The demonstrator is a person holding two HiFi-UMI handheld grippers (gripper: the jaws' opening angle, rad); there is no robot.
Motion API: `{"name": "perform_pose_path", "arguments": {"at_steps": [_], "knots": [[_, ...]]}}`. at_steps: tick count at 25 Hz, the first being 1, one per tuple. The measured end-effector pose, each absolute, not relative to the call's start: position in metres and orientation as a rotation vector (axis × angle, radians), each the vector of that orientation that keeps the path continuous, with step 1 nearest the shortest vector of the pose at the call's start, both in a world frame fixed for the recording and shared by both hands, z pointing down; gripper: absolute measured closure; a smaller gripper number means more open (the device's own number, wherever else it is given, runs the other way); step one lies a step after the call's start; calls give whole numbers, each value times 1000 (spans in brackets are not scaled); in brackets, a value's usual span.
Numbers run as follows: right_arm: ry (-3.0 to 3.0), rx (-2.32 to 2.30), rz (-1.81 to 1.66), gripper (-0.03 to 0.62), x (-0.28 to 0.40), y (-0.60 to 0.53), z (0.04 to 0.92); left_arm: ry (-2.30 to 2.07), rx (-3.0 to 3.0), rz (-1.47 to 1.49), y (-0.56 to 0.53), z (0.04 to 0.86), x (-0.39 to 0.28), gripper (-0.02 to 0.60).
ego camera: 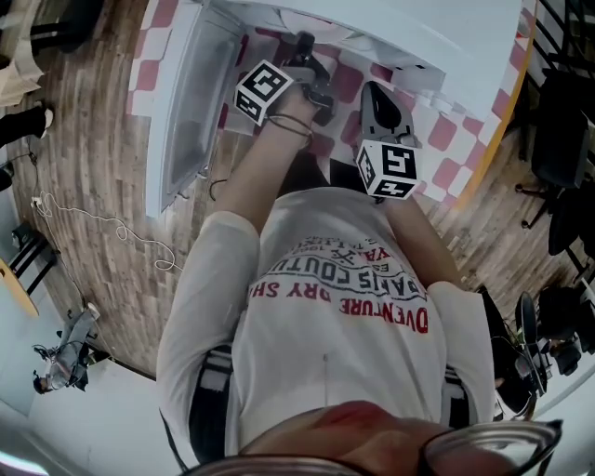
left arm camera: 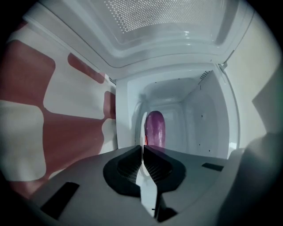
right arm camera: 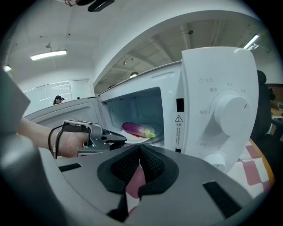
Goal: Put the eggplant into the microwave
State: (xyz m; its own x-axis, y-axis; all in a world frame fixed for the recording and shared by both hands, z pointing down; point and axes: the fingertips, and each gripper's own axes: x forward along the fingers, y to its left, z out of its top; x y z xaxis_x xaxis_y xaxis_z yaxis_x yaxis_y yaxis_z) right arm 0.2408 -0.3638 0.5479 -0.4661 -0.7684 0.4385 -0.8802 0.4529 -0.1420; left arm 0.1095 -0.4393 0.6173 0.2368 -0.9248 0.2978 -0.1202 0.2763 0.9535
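One microwave (ego camera: 418, 28) on checked cloth (ego camera: 444, 138) (pink-white) — wood floor (ego camera: 93, 139) around.

The glossy purple eggplant (right arm camera: 138, 129) is showing a pale green stem end against the plain white inside of the white microwave oven (right arm camera: 219, 88). The microwave's open white door (left arm camera: 168, 17) is carrying a fine grid of tiny dots across its window. Pink-red and white checks are covering the cloth-draped worktop (ego camera: 437, 135). Both the left claw (left arm camera: 142, 148) and the right claw (right arm camera: 139, 152) are showing matt grey bodies with black ribbed pads, and each marker cube (ego camera: 264, 91) is wearing black squares on white. The wooden plank floor (ego camera: 102, 139) is looking streaky brown. The person's white T-shirt (ego camera: 344, 307) is bearing red and dark lettering.
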Motion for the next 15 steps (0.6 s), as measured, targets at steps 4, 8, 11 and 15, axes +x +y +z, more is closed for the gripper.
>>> {"name": "perform_pose_path", "arguments": {"at_steps": [4, 8, 11, 15], "knots": [[-2393, 1421, 502, 569, 240, -363, 547, -1238, 1171, -750, -442, 618, 107, 551], [-2387, 1438, 506, 569, 241, -364, 547, -1246, 1188, -722, -443, 618, 107, 551], [-2384, 1447, 506, 569, 240, -364, 547, -1242, 1216, -698, -443, 616, 107, 551], [-2386, 1454, 500, 569, 236, -364, 545, -1230, 1240, -712, -444, 611, 104, 530]]}}
